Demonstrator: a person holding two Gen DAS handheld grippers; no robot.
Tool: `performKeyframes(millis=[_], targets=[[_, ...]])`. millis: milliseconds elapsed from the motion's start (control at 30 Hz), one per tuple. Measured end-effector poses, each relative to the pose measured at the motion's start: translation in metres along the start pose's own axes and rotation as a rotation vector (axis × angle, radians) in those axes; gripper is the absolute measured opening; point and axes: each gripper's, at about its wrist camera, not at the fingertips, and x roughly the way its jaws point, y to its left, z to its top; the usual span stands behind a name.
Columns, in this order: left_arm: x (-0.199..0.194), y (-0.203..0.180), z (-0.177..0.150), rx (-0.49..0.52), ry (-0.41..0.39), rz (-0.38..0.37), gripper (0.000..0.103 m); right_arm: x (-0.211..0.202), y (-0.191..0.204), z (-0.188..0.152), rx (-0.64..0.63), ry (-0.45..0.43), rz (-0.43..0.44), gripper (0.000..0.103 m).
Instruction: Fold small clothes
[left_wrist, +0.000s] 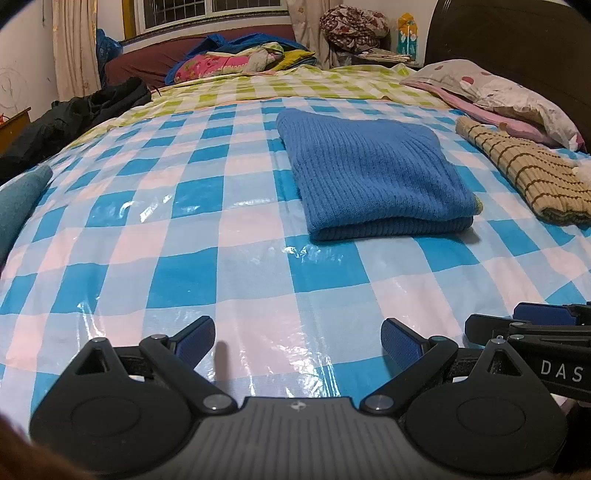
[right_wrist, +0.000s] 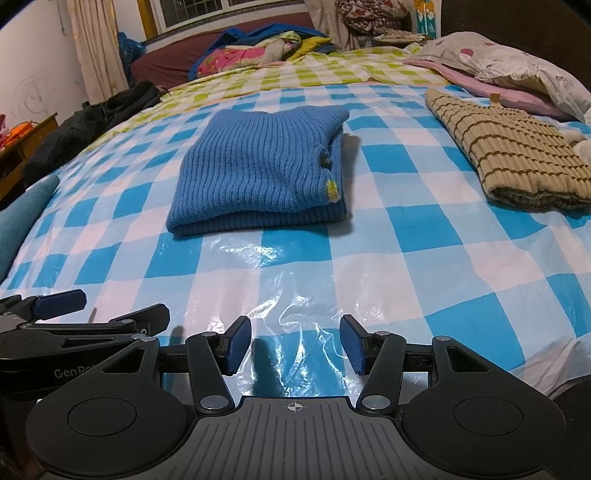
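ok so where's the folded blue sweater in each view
Left wrist view: the folded blue sweater lies right of centre, on the checked plastic sheet.
Right wrist view: the sweater lies left of centre.
Shared landmark: the striped beige sweater to its right in both.

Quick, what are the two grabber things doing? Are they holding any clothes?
Left gripper: jaws open, holding nothing, over the checked sheet.
Right gripper: jaws open, holding nothing; the folded blue sweater lies apart from it.

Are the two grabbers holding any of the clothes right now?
No. The left gripper and right gripper are both open and empty; the blue sweater lies folded.
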Motion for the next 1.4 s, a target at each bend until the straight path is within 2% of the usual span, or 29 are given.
performKeyframes(millis=[1400], targets=[[0.0000, 0.0016, -0.0008, -0.017, -0.005, 0.007, 0.102, 0.0001, -0.0001, -0.0010, 0.000, -0.001, -0.003, 0.054]])
